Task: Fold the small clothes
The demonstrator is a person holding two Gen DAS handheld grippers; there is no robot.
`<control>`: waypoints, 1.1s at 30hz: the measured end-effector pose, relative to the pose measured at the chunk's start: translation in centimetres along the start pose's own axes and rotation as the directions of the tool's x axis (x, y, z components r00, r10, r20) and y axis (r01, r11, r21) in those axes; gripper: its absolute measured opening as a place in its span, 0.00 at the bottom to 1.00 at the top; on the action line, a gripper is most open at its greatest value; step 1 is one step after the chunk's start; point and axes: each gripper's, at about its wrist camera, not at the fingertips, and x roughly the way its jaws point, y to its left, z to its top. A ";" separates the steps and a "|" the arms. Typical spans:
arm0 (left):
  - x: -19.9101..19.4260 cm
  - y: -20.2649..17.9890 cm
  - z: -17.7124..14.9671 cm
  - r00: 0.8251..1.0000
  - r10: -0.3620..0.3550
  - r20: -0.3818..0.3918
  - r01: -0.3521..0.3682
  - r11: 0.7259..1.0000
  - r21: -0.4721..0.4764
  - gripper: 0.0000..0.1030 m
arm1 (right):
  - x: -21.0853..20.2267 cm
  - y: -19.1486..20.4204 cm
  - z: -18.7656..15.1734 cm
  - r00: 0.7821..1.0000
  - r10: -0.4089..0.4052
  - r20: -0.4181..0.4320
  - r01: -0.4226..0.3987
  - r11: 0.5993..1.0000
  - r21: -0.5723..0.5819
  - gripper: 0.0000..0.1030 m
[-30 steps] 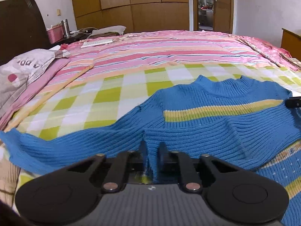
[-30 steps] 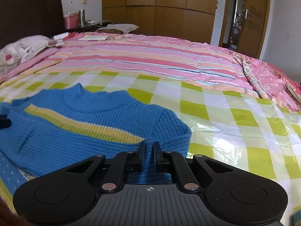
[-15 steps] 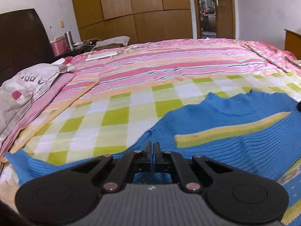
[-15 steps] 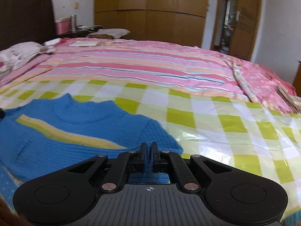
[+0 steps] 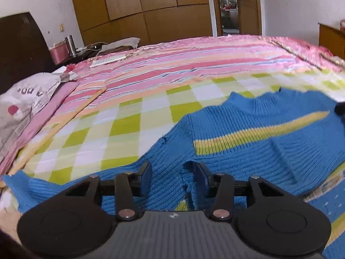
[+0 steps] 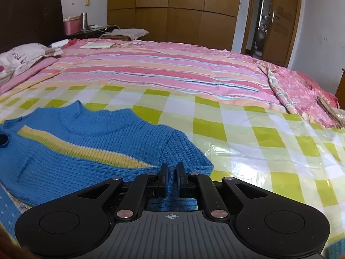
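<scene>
A blue knitted sweater (image 5: 248, 146) with a yellow chest stripe lies spread on the green-and-white checked sheet (image 5: 120, 133) that covers the near part of the bed, its collar pointing toward the pink striped blanket (image 5: 183, 64) farther up.

The left gripper (image 5: 172, 172) sits low over the sweater's left shoulder and sleeve seam. Its jaws are opening and stand clearly apart, with the ribbed knit lying between them; a loose fold of fabric rests against the right-hand finger, but the pads do not press on it.

The right gripper (image 6: 171, 172) is at the sweater (image 6: 86, 146)'s other shoulder, at the edge of the folded-in sleeve next to the bare checked sheet (image 6: 258, 133). Its jaws are also opening, with only a narrow gap so far, and a thin strip of blue knit shows in that gap.
</scene>
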 end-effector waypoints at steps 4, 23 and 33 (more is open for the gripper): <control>0.6 -0.2 -0.1 0.998 0.059 -0.025 -0.059 0.998 0.001 0.12 | 0.2 0.0 -0.1 0.999 -0.036 -0.024 0.036 0.999 -0.004 0.08; -3.7 16.2 -5.2 0.958 0.263 -0.110 -0.280 0.792 -0.542 0.22 | -6.3 6.7 -0.4 0.984 0.153 0.093 -0.155 0.988 0.012 0.13; -1.8 17.3 -3.8 0.947 0.276 -0.166 -0.317 0.714 -0.624 0.44 | -5.9 8.7 -1.1 0.971 0.233 0.061 -0.235 0.971 0.036 0.13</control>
